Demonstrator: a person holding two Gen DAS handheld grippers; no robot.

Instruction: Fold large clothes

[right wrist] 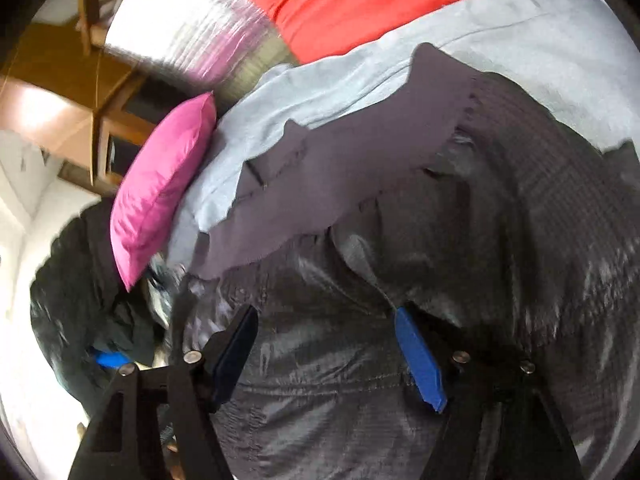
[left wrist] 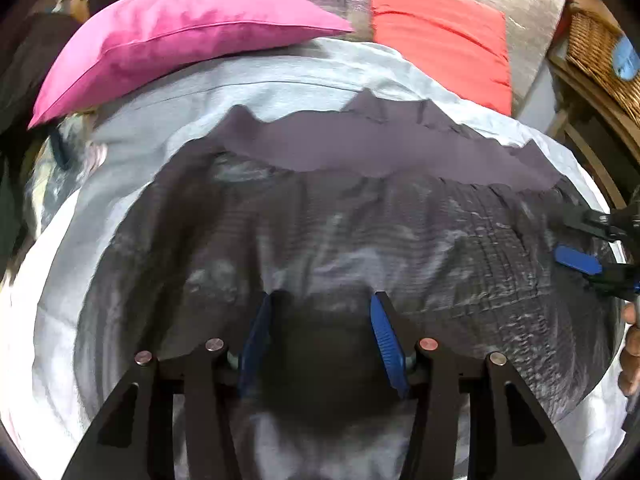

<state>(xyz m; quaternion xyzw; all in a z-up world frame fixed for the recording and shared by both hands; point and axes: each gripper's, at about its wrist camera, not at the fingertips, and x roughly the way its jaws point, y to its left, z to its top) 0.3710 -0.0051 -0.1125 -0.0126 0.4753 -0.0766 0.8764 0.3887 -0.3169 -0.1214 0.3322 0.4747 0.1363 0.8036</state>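
A large dark grey jacket point(left wrist: 340, 232) of shiny, ribbed fabric is spread across a pale blue sheet point(left wrist: 280, 80) on a bed, and most of both views is filled by it. Along its far edge a matte lining band point(left wrist: 360, 148) is turned outward, with a wavy outline against the sheet.

The left gripper point(left wrist: 320, 320) is held over the near middle of the jacket with its blue-padded fingers point(left wrist: 384, 340) spread wide apart; nothing is pinched between them, although the cloth lies directly beneath. The right gripper point(right wrist: 326, 344) is seen over the jacket's right part, its fingers likewise parted and released, with fabric passing under them (whether the tips touch the cloth cannot be told, since both views are blurred). In the left wrist view the right gripper point(left wrist: 588, 248) appears at the right edge, just above the jacket's border.

A pink pillow point(left wrist: 172, 36) rests at the far left on the sheet. A grey blanket with a red patch point(left wrist: 436, 28) is piled at the far right, and a wicker basket point(left wrist: 600, 56) stands beyond it.
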